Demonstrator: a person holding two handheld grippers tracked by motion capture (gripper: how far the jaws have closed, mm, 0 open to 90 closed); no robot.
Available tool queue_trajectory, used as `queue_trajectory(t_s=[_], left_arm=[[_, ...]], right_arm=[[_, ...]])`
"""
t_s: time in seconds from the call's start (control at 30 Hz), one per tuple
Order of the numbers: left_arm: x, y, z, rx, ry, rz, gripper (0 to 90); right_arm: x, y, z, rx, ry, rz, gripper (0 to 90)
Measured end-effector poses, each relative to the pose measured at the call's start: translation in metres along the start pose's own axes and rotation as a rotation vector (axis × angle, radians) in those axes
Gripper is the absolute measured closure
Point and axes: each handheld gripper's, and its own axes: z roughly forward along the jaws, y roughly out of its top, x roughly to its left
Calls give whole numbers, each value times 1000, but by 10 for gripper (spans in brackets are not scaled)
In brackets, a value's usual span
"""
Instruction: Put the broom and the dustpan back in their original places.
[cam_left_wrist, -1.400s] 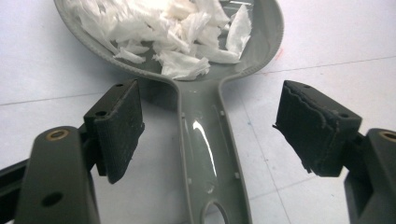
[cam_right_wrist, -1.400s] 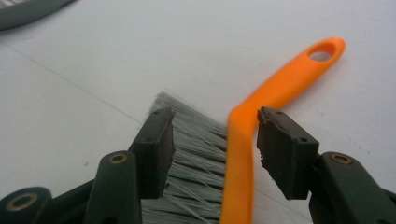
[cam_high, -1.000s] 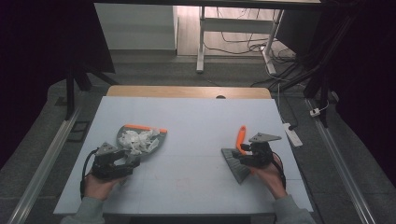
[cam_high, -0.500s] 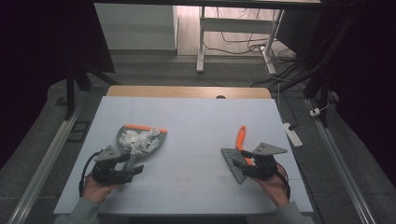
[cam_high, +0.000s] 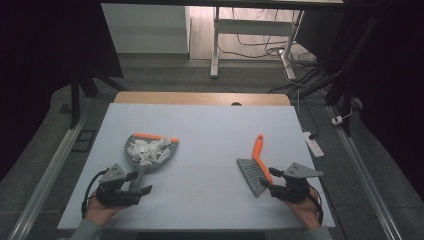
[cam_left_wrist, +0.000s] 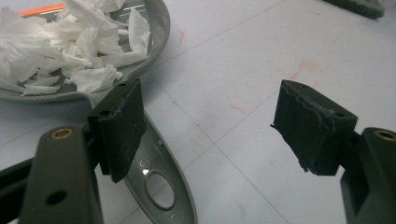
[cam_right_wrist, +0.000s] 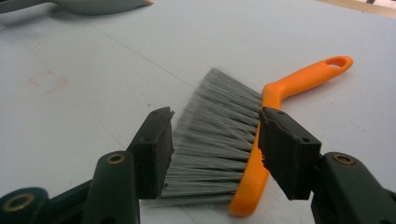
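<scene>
Both of your hands have drawn back toward you since a second ago, and each tool has been let go. Your left tongs now sit at about 7 o'clock on the pale blue-grey surface, jaws spread wide and holding nothing, just behind the handle of the grey plastic dustpan with an orange lip; in the left gripper view that handle, with its hanging hole, lies flat beneath the left jaw. The pan rests level, which looks deliberate, since it keeps the heap of torn white paper scraps inside.

Your right tongs at about 4 o'clock are also wide, straddling the grey-bristled hand brush with a bent orange handle without pinching it: the right gripper view shows gaps on either side between jaws and brush. It lies flat, handle pointing toward 12 o'clock, bristles fanned toward the pan.

No scraps are visible loose on the surface, so sweeping appears finished.
</scene>
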Motion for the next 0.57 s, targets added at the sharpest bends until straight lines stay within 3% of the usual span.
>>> queue_trajectory(t_s=[0.57], left_arm=[[4, -1, 3, 10, 6, -21, 257]], right_arm=[[2, 3, 0, -2, 1, -24, 443]])
